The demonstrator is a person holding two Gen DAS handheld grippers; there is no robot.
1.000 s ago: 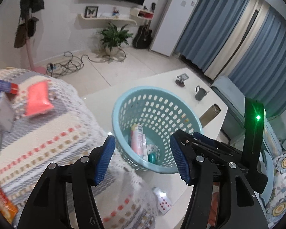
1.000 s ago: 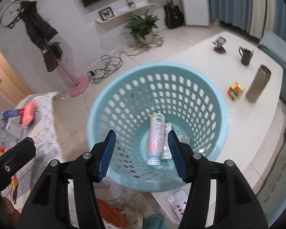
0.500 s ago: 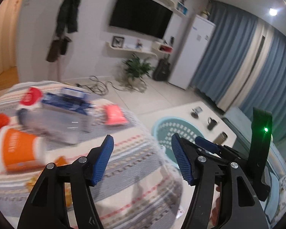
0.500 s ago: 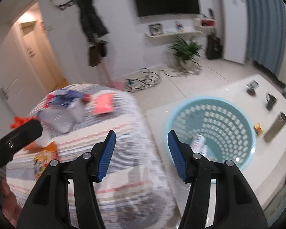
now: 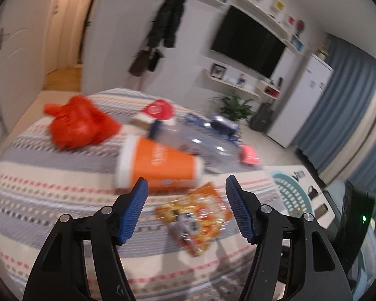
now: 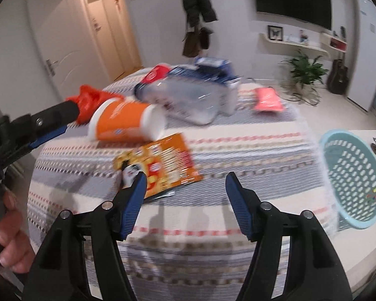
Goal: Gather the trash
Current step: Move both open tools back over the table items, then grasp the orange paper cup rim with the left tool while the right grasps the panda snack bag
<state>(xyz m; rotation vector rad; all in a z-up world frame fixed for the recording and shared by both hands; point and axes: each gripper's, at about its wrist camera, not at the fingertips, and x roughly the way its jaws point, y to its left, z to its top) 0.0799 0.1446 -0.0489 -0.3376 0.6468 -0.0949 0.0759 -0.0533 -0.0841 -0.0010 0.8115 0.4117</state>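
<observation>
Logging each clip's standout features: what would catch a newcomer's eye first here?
An orange paper cup lying on its side on the striped tablecloth, with an orange snack packet flat just in front. A light-blue perforated basket stands at the table's right, and both grippers, left gripper and right gripper, hang open above.

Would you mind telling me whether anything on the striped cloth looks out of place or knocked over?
Yes: the orange paper cup lies tipped on its side, beside a flattened orange snack packet and a toppled clear plastic bottle.
</observation>
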